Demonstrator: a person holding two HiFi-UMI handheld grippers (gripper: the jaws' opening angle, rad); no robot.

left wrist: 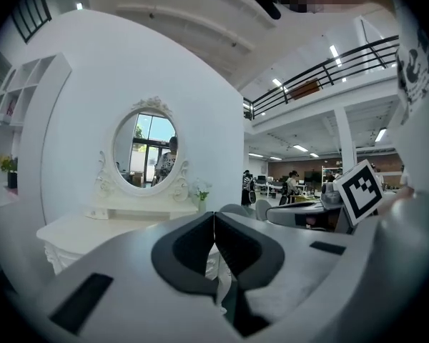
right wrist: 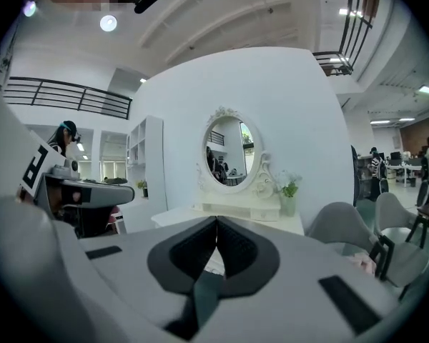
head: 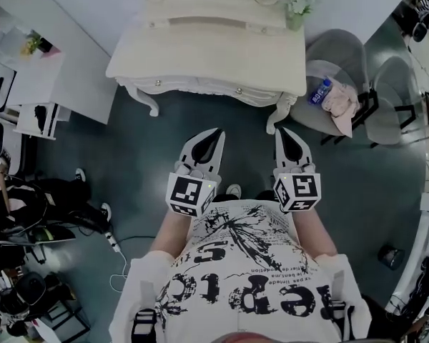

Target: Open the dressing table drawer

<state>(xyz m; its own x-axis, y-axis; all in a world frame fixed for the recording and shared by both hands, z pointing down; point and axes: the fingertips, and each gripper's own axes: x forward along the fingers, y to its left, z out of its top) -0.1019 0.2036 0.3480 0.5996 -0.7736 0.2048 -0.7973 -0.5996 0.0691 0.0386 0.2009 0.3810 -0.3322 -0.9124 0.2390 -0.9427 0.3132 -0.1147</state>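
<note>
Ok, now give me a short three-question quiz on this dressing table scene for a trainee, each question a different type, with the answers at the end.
1. True or false: the left gripper and the right gripper both have their jaws together with nothing between them, short of the dressing table.
2. Where is the small plant? A: at the tabletop's back right corner in the head view. B: on the floor. C: on a chair.
3. What lies on the grey chair just right of the table?
Key: 1 true. 2 A. 3 a bottle and a pinkish cloth.
</note>
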